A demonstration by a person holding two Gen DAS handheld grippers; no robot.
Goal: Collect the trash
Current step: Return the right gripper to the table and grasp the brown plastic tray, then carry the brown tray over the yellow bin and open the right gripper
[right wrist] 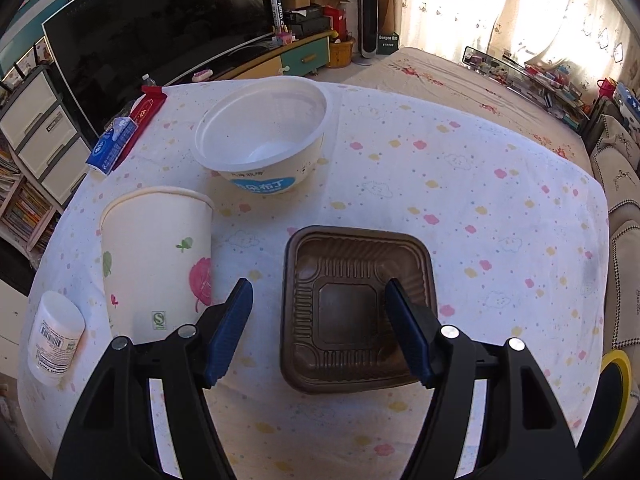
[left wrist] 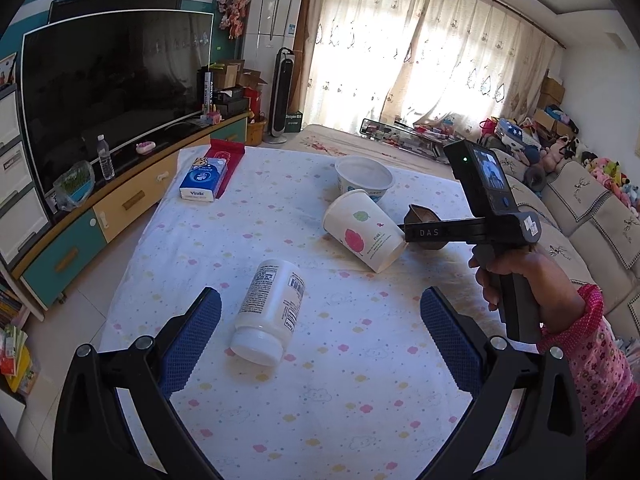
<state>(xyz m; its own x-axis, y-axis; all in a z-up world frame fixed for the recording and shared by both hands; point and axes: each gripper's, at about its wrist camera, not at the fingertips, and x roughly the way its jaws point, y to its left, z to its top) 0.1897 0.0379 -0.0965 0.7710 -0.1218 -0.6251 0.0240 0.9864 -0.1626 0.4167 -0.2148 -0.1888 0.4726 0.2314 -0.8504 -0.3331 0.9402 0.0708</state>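
Observation:
A white pill bottle (left wrist: 269, 312) lies on its side on the table, just ahead of my open left gripper (left wrist: 320, 304); it also shows in the right wrist view (right wrist: 54, 336). A paper cup (left wrist: 362, 230) with a leaf print lies on its side beyond it, and shows in the right wrist view (right wrist: 156, 260). A white plastic bowl (left wrist: 364, 178) stands upright behind the cup, also in the right wrist view (right wrist: 260, 132). A brown square plastic tray (right wrist: 352, 304) sits on the table. My right gripper (right wrist: 320, 292) is open, its fingertips over the tray's left half.
The table has a white cloth (left wrist: 280, 208) with small coloured clouds. A blue tissue pack (left wrist: 204, 180) and a red box (left wrist: 228, 160) lie at its far left corner. A TV (left wrist: 112, 88) on a low cabinet stands to the left, a sofa (left wrist: 592, 208) to the right.

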